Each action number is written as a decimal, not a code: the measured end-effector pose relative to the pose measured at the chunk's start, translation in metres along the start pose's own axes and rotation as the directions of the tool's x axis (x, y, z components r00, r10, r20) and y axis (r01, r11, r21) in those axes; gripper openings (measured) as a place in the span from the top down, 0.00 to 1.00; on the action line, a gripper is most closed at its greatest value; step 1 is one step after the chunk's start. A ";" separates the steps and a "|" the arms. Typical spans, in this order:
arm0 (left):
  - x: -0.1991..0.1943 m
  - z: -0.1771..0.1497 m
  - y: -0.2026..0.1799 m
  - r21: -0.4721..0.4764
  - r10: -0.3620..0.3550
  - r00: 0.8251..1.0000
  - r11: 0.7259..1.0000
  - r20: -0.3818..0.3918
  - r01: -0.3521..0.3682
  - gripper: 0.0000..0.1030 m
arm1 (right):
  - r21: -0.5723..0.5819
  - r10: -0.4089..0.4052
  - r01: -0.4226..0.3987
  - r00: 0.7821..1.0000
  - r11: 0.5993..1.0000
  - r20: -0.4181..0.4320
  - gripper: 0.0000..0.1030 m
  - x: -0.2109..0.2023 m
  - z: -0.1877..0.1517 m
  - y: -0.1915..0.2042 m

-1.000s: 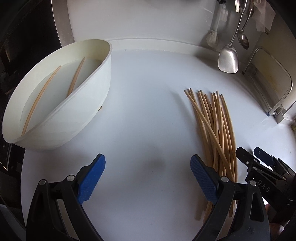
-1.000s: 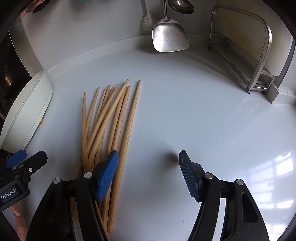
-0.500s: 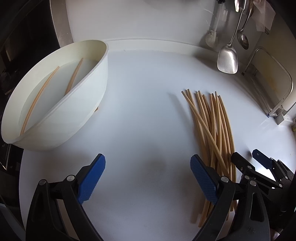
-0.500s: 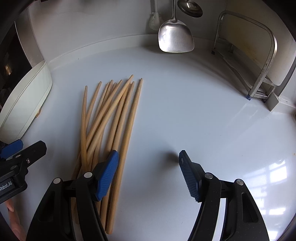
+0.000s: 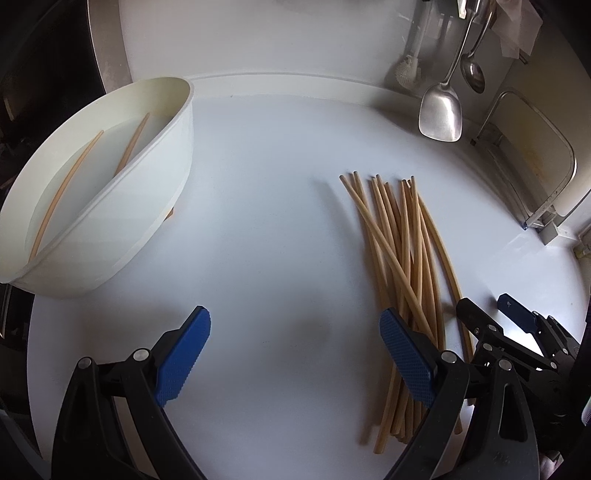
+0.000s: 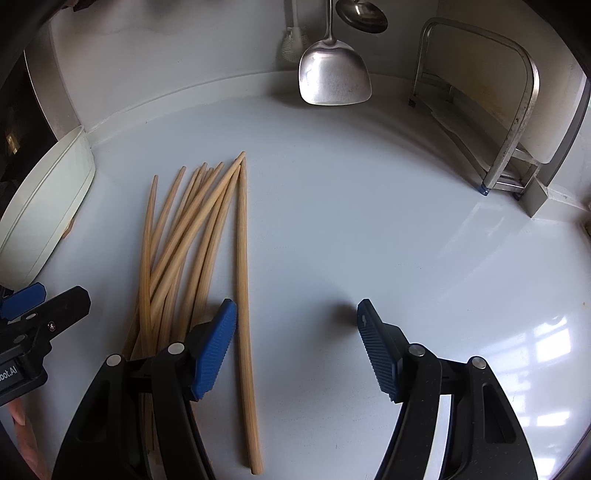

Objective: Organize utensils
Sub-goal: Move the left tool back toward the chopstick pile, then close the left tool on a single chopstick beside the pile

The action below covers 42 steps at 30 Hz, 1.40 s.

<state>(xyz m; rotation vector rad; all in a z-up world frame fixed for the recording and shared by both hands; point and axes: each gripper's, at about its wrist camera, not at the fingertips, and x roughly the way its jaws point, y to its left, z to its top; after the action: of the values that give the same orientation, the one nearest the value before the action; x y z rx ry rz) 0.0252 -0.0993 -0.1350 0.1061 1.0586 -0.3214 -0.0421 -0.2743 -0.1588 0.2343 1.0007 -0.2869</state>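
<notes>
Several wooden chopsticks (image 5: 402,266) lie in a loose bundle on the white counter, also seen in the right wrist view as chopsticks (image 6: 192,243). A white oval tub (image 5: 147,206) at the left holds two chopsticks (image 5: 70,188). My left gripper (image 5: 295,350) is open over bare counter, its right finger just left of the bundle's near end. My right gripper (image 6: 295,339) is open too; its left finger hangs over the bundle, and the rightmost chopstick (image 6: 243,295) lies just inside the jaws, untouched. The right gripper (image 5: 513,325) also shows at the left wrist view's lower right.
A steel spatula (image 6: 332,74) and a ladle (image 6: 364,16) hang at the back wall, with a white brush (image 5: 410,70) beside them. A metal rack (image 6: 517,122) stands at the back right. The tub's edge (image 6: 48,206) is at the left.
The right wrist view has slid left, so the rightmost chopstick now lies just inside its left finger. In the left wrist view the bundle and tub drifted slightly left. Both jaws kept their width.
</notes>
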 end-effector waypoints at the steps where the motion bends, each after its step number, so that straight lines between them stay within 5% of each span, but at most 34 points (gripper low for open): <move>1: 0.000 0.000 -0.002 0.001 -0.006 1.000 1.000 0.001 0.006 0.11 | 0.001 0.000 0.000 1.000 1.000 0.002 0.37 0.000 -0.001 -0.002; 22: 0.017 -0.003 -0.042 0.057 -0.060 0.997 0.996 -0.045 0.063 0.11 | 0.048 0.028 -0.029 0.999 0.998 0.024 0.37 -0.013 -0.006 -0.040; 42: 0.019 -0.005 -0.014 0.006 -0.023 0.998 1.000 -0.051 0.023 0.11 | 0.039 0.038 -0.039 0.999 0.998 0.020 0.37 -0.009 -0.005 -0.035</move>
<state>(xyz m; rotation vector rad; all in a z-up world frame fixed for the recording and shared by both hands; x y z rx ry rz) 0.0248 -0.1148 -0.1530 0.1084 1.1095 -0.3449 -0.0625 -0.3047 -0.1563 0.2858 0.9708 -0.2739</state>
